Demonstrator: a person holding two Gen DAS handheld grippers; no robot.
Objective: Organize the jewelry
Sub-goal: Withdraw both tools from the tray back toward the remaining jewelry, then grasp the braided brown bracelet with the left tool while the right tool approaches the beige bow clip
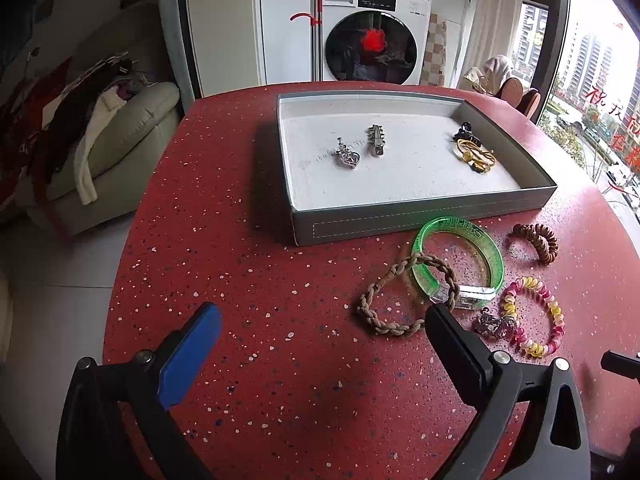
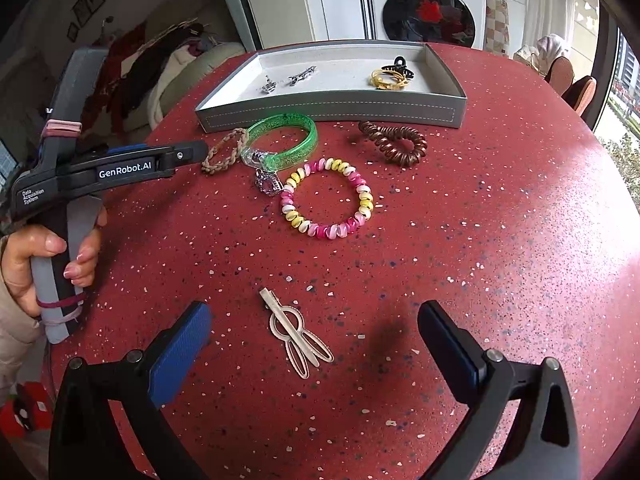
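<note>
Both grippers wide open, empty, over red table [image 2: 500, 220]; jewelry loose below the grey tray [image 1: 420, 222].
Only the right wrist view shows the silver hair clip [image 2: 294, 332], lower centre, between the right gripper [image 2: 314, 330] fingers, long axis running upper left to lower right, looped end lower right. Left gripper [image 1: 322, 328] sits beside braided bracelet [image 1: 400, 300] and green bangle [image 1: 456, 260], centre right of left view.
</note>
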